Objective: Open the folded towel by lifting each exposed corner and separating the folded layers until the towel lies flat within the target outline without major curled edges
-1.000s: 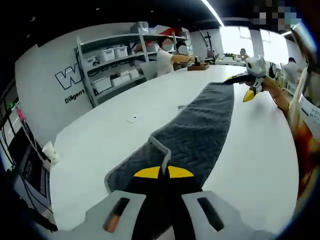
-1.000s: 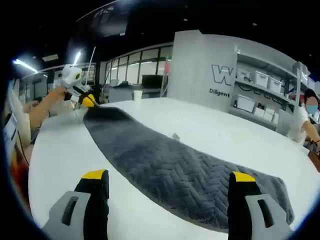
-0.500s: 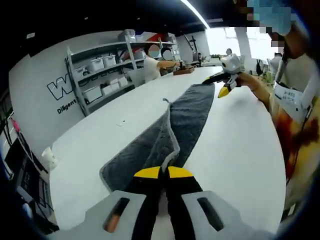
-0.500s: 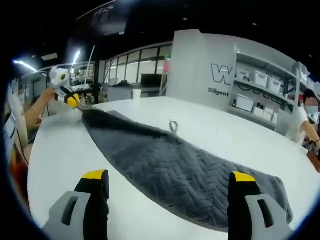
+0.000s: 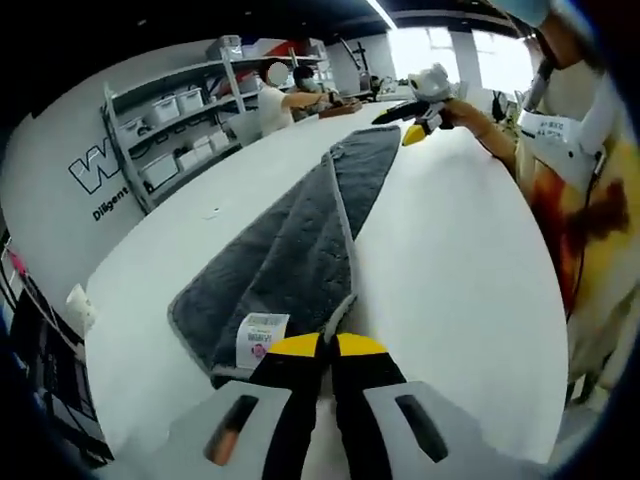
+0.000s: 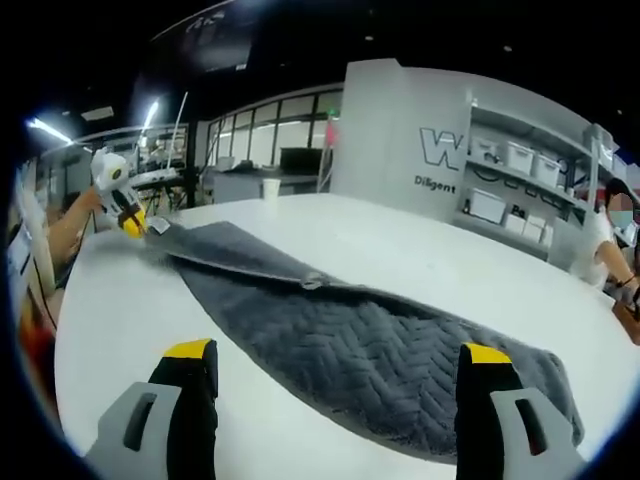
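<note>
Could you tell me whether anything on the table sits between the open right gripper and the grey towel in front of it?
Nothing visible does. The right gripper is open just above the towel, with bare white table beside it. The left gripper is shut on the towel's far corner, where a white label shows.

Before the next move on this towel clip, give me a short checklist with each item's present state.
1. Left tool shut on the towel edge: ok, jaws closed on the hem beside the white label.
2. Right tool free of the towel: ok, jaws wide apart, nothing between them.
3. Top layer peeled open at the left tool's end: ok, plain underside showing.
4. Far end unfolded: not ok, quilted layer still folded over.
5. Towel inside target outline: cannot tell, no outline visible on the white table.
</note>
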The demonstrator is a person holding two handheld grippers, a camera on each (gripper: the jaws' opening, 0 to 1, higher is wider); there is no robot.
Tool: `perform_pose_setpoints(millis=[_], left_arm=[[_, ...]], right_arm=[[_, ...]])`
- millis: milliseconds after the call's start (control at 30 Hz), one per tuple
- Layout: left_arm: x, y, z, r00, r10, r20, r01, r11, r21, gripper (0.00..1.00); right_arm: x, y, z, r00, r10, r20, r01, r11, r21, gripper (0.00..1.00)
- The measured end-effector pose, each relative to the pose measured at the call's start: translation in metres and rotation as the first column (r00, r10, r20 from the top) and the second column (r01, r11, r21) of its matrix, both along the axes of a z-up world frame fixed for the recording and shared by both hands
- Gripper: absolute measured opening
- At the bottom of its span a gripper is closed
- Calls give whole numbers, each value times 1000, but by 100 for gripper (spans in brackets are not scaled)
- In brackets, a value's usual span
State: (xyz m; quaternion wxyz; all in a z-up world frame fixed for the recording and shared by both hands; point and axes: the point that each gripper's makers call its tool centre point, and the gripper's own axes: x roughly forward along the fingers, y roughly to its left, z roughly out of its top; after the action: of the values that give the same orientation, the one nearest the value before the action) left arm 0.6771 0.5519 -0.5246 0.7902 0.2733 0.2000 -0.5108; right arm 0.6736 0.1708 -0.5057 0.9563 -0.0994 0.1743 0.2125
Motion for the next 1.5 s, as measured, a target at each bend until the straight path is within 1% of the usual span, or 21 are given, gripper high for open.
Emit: perform_pose_setpoints(millis=[33,133,167,267,433,500,567,600,667,700,800,833,900,967,1133,1233,1267,1400,1500], left_arm=[[-1,0,0,1000,1,-11,-1,1000,-9,3],[-4,2,0,1000,3,-17,-3,1000,-22,5],[-5,2,0,1000,1,-23,-2,1000,-26,7],[-10,1,-1,999,-18,-45,17,999,-41,19],[-14,-4,-1,999,-36,-36,35,998,-47,26],[-14,-9,2,999,-36,-33,34,997,-71,28],[-12,-15,8,999,-27,-29,23,993,-117,31],[-12,-19,15,999,-28,-33,22,986,-163,34],[-11,-27,27,999,-33,-31,24,969,-248,42],[-10,-30,32,999,-35,-30,25,960,-278,45],[-8,-36,45,999,-41,6,40,941,-335,55],[-6,-37,46,999,-36,9,37,939,-341,58],[-1,-38,49,1000,-21,18,26,935,-355,69],[5,-39,49,1000,-1,18,7,933,-359,82],[19,-37,38,998,62,-4,-60,940,-335,99],[26,-36,32,996,91,-13,-91,943,-319,100],[30,-36,30,994,102,-24,-104,941,-323,100],[36,-37,28,993,109,-45,-118,933,-340,100],[41,-39,27,992,112,-53,-124,929,-348,100]], right_arm=[[0,-1,0,1000,0,-4,0,1000,0,99],[1,-5,-1,1000,-6,-8,6,1000,-4,99],[1,-5,0,1000,-8,-7,8,1000,-1,99],[0,-3,0,1000,-7,-5,7,1000,6,99],[-1,0,0,1000,4,-6,-4,1000,4,99],[-2,1,0,1000,7,-7,-7,1000,3,99],[-2,1,0,1000,8,-7,-8,1000,4,99],[-1,0,0,1000,7,-9,-7,1000,2,99],[-2,-1,-1,1000,2,-15,-2,1000,-1,99],[-2,-2,-2,1000,1,-17,-1,1000,-2,99],[-2,-3,-2,1000,-4,-18,4,1000,-1,99],[-2,-3,-2,1000,-6,-17,6,1000,3,99],[-2,-4,-2,1000,-8,-18,9,1000,5,99],[-1,-6,-2,1000,-11,-20,11,1000,3,99],[-1,-7,-3,1000,-14,-22,14,1000,5,99],[0,-9,-3,1000,-19,-24,19,1000,5,99],[0,-10,-4,999,-19,-25,20,1000,5,99],[1,-16,-4,999,-29,-28,30,999,14,99],[1,-23,1,999,-44,-14,44,999,29,99]])
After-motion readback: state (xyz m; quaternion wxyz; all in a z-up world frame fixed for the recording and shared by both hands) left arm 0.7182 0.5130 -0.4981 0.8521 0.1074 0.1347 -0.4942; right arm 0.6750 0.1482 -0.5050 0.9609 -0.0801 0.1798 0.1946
